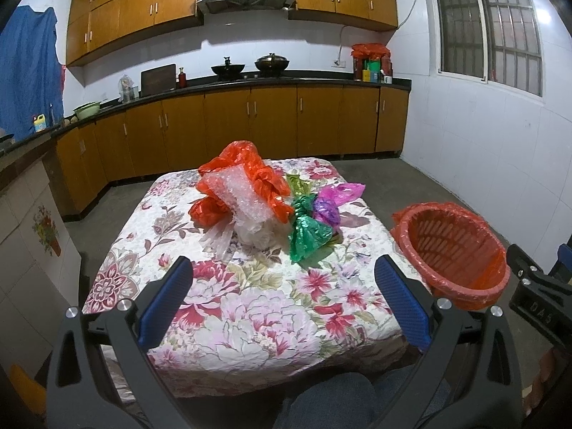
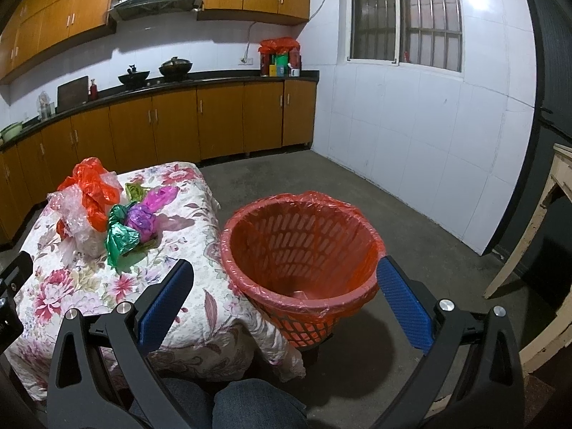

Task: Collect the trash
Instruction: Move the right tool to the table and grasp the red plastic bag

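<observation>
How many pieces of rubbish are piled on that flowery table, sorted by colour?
Red-orange plastic bag: 1
Clear bubble wrap: 1
Green bag: 1
Purple bag: 1
Pink bag: 1
Yellow-green wrapper: 1, partly hidden
Total: 6, as far as the heap shows. The red-lined basket beside the table looks nearly empty.

A heap of bags [image 1: 246, 186] and bubble wrap [image 1: 239, 196] lies on the far half of the bench [image 1: 250, 321]. Just right of the heap lie two smaller crumpled bags [image 1: 311, 228]. The basket [image 2: 300, 261] stands on the floor [image 2: 411, 214] beside the bench's right edge, with a liner in it.
</observation>
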